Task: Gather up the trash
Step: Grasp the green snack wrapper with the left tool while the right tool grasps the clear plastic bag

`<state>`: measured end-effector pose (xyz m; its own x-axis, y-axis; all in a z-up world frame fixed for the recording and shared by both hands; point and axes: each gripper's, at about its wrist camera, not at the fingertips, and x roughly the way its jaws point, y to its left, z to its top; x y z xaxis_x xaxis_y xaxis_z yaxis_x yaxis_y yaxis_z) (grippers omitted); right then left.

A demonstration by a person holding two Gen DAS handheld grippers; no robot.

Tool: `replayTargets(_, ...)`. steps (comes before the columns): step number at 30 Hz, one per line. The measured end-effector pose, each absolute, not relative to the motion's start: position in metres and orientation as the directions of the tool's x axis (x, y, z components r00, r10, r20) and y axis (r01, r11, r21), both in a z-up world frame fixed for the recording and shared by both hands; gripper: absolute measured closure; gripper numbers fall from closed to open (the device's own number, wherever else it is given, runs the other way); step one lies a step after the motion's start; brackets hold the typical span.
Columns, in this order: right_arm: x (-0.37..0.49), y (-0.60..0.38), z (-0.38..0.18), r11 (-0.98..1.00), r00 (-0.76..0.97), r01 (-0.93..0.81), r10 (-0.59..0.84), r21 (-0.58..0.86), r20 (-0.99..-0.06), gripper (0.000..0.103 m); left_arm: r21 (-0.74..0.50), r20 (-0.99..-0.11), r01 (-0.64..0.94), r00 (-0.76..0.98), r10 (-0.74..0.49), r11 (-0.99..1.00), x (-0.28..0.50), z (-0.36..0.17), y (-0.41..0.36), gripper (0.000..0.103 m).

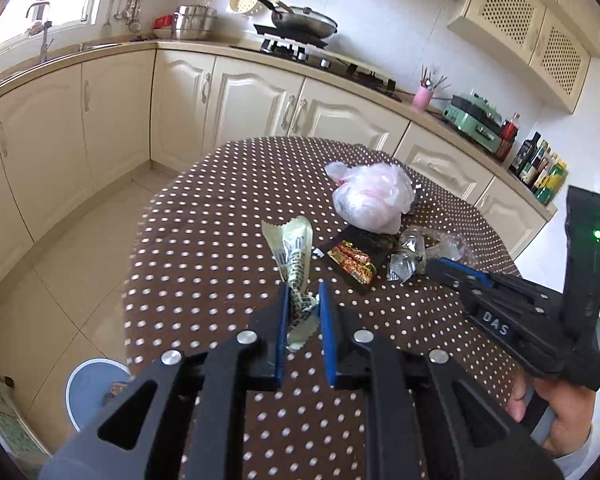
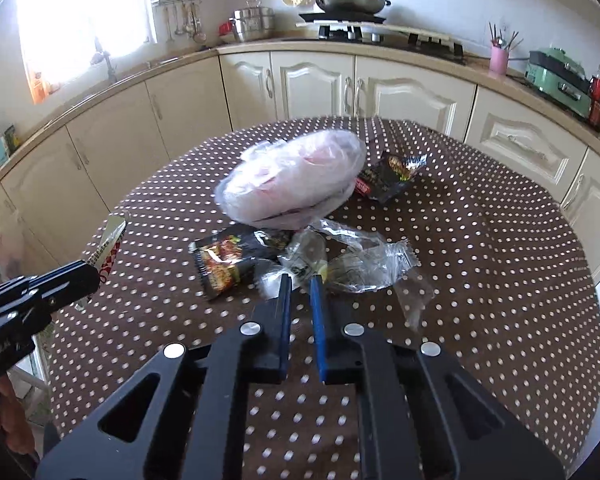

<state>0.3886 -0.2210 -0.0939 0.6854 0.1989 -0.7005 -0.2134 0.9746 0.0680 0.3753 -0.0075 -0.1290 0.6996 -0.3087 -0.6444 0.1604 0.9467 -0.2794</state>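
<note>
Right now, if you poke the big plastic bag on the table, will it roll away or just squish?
The bag would probably squish: its thin film looks crumpled and puffy. It likely weighs little for its size, so a push may slide it over the tablecloth. Its lumpy shape suggests that it would not roll far.

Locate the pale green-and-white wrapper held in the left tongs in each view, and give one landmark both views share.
Left wrist view: the pale wrapper stands just below centre, rising from between the left tongs, over the dotted tablecloth.
Right wrist view: the same wrapper sits at the left edge, poking past the tip of the left tongs.
Shared landmark: the crumpled clear plastic bag, mid-table.
</note>
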Motion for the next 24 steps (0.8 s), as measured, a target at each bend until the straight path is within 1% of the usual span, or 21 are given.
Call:
replayTargets(2,0.383,-0.219,-0.091,0.978,0.689,-0.200,0.187,0.065,-0.700,0.094,-0.287,-0.637,0.154,0.706,-0.309,0.945,0.370,-0.126,0.000,0.089)
replayTargets(3,0.383,-0.219,-0.090,0.979,0.694,-0.191,0.185,0.071,-0.696,0.086,-0.291,-0.634,0.150,0.710,-0.308,0.945,0.367,-0.124,0.002,0.089)
replayTargets(4,0.383,-0.221,-0.089,0.982,0.700,-0.175,0.179,0.077,-0.692,0.068,-0.295,-0.630,0.144,0.714,-0.306,0.945,0.364,-0.123,0.007,0.089)
replayTargets(5,0.386,-0.222,-0.089,0.986,0.707,-0.151,0.157,0.070,-0.690,0.057,-0.297,-0.627,0.137,0.719,-0.301,0.945,0.362,-0.122,0.010,0.089)
replayTargets(6,0.388,-0.222,-0.088,0.989,0.716,-0.137,0.144,0.064,-0.683,0.049,-0.297,-0.624,0.129,0.724,-0.294,0.946,0.361,-0.121,0.015,0.089)
replayTargets(9,0.398,-0.216,-0.089,0.989,0.711,-0.136,0.138,0.057,-0.689,0.049,-0.284,-0.624,0.102,0.736,-0.264,0.954,0.362,-0.119,0.021,0.089)
replayTargets(13,0.419,-0.208,-0.104,0.989,0.676,-0.140,0.127,0.043,-0.725,0.050,-0.280,-0.622,0.069,0.747,-0.236,0.957,0.367,-0.116,0.032,0.089)
replayTargets(14,0.423,-0.207,-0.107,0.989,0.669,-0.143,0.128,0.043,-0.733,0.054,-0.277,-0.622,0.065,0.748,-0.231,0.959,0.368,-0.116,0.034,0.089)
replayTargets(15,0.427,-0.207,-0.110,0.989,0.662,-0.142,0.122,0.036,-0.739,0.063,-0.276,-0.623,0.062,0.749,-0.228,0.959,0.370,-0.116,0.035,0.089)
replayTargets(19,0.422,-0.214,-0.105,0.990,0.682,-0.135,0.124,0.043,-0.721,0.065,-0.285,-0.622,0.057,0.749,-0.229,0.957,0.370,-0.118,0.038,0.089)
replayTargets(24,0.389,-0.227,-0.082,0.994,0.750,-0.103,0.109,0.047,-0.652,0.065,-0.299,-0.612,0.057,0.754,-0.237,0.953,0.364,-0.120,0.043,0.089)
